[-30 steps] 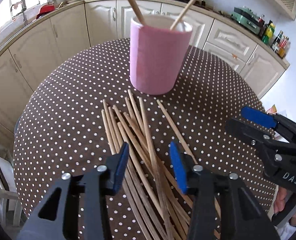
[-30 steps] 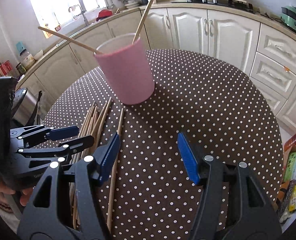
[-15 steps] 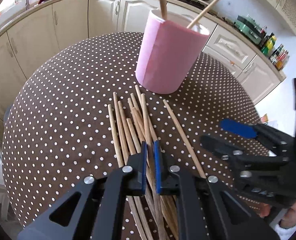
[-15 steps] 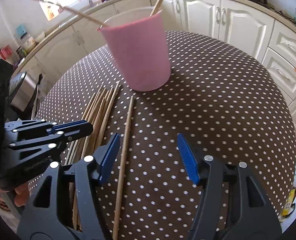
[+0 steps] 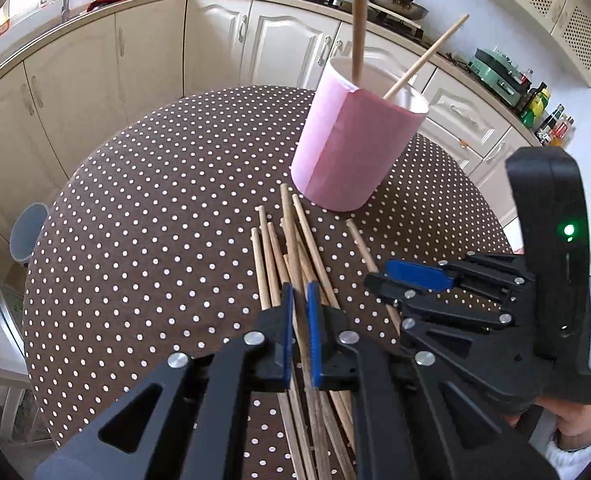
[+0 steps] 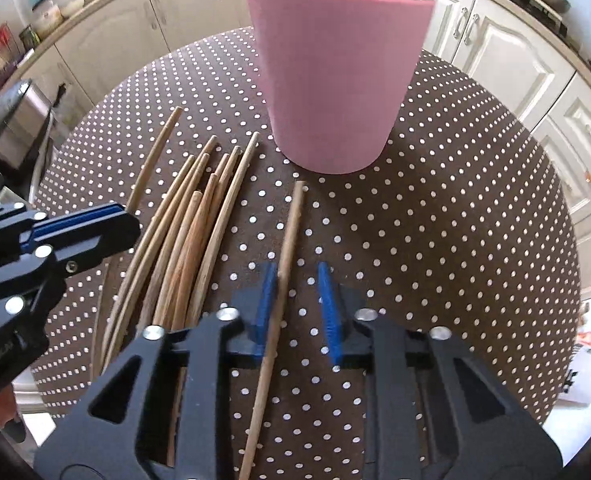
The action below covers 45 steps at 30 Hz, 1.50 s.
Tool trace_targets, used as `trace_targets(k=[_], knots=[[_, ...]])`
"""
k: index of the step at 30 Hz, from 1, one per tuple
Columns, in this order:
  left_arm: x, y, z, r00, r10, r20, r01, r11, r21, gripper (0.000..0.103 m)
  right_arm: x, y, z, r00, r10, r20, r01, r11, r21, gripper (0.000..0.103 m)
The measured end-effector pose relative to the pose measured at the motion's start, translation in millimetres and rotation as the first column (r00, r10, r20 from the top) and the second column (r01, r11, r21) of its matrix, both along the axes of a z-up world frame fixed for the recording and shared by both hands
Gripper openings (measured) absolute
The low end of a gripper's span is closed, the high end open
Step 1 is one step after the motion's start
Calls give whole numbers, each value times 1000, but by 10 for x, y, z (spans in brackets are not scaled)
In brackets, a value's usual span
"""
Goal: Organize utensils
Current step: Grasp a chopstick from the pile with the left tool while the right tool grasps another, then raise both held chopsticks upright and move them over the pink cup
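Note:
A pink cup (image 5: 355, 148) (image 6: 335, 80) stands on the dotted table (image 5: 155, 200) with two chopsticks leaning in it. In front of it lies a pile of wooden chopsticks (image 5: 271, 248) (image 6: 191, 216). My left gripper (image 5: 300, 294) (image 6: 95, 224) is shut on one chopstick (image 5: 289, 232) of that pile. A lone chopstick (image 6: 291, 224) (image 5: 361, 248) lies to the right of the pile. My right gripper (image 6: 293, 276) (image 5: 383, 276) hangs low over it with its jaws closing; the stick lies between them, against the left pad, with a gap to the right pad.
Cream kitchen cabinets and a counter curve behind the table, with a stove and pans (image 5: 391, 0) at the back. A person's hand (image 5: 575, 420) holds the right gripper at the table's right edge. A metal bin (image 6: 19, 120) stands left of the table.
My left jaws shut on a chopstick from the pile. My right gripper moved left and down over the lone chopstick, and its jaws have narrowed around it.

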<state>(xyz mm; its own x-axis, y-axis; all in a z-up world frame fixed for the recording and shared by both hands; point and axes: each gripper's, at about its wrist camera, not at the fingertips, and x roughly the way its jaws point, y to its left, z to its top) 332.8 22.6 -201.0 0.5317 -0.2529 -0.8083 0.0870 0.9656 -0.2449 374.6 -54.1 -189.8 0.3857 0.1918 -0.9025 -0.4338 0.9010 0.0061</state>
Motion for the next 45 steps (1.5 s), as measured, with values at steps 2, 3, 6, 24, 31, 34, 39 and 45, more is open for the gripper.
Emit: trace_targets(k=[2,3,6,24,31,34,39,45], knots=[[-21,31,7,1000,-2,2,2,1000,-4,7,11,36,-5,1000,2,-1,-2,1000,1,9],[-21,33,17,1000,-3,2,3,1000,-7,7,11,43,-8,1000,-2,-2,2,1000,7,8],[-73,56,78,1000,-21,13,21,1000,-14,7,-4,-7,12,1000,-15,-3,15,999,45,6],[-783,-142,1135,965,-106,241,118,992,-37,6,-641,-844,1057,983,-51,174,-20,924,381,6],[-977,-243,1526,937,-120,329,129,992,-6,6,-852,-935,1373,960,-73,269,-46,910,412,6],[-981,-270,1697,923,-118,367,123,992,9,6,-889,-958,1493,947,-79,310,-61,906,419,6],[-878,-284,1917,901,-96,424,95,995,24,6,-937,-982,1702,916,-102,388,-72,909,409,6],[-619,-310,2155,883,-73,464,78,997,9,6,-807,-974,1954,869,-148,472,-68,910,409,6]])
